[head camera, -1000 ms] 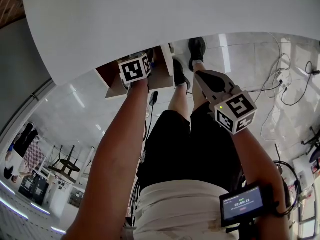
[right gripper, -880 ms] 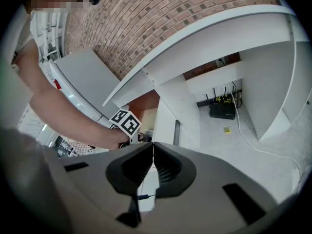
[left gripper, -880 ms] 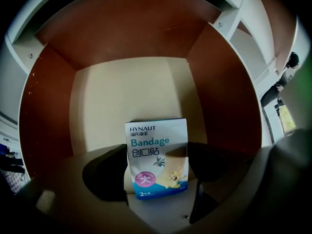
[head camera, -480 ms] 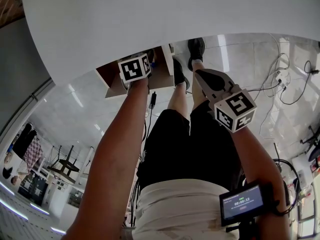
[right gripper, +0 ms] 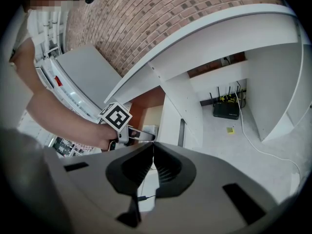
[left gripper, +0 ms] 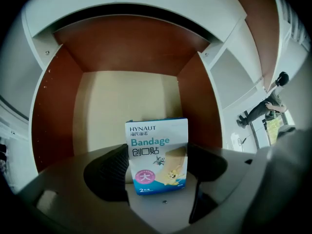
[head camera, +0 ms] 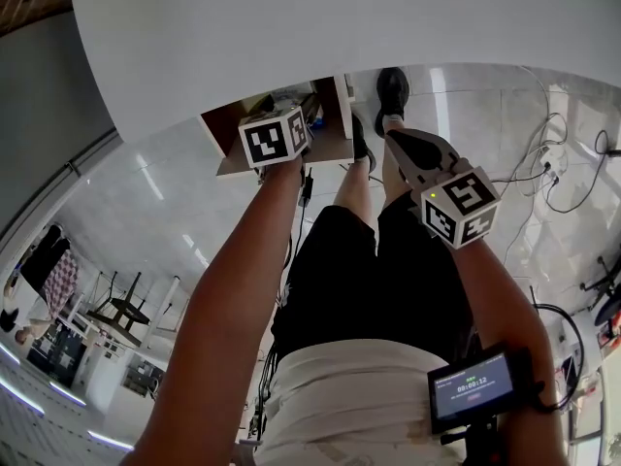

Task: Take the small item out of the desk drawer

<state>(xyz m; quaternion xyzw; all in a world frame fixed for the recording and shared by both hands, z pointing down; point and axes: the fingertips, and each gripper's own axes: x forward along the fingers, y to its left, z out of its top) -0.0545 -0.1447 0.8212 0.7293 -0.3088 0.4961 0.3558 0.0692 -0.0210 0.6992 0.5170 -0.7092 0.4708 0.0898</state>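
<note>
Under the white counter (head camera: 340,17) the drawer (left gripper: 122,101) stands open. Left claw (left gripper: 157,165) clamps the bandage box (left gripper: 156,145); right claw (right gripper: 153,147) is pressed together, empty. Withdraw straight, with firm grip.

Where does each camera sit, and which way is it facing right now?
Head view: on the person's head, looking steeply down at the open drawer under the white desk; arms, legs show.
Left gripper view: on the left tongs, facing into the drawer, shut on the bandage box.
Right gripper view: on the right tongs, shut, facing the desk; the left arm shows.
All three show the drawer.
</note>
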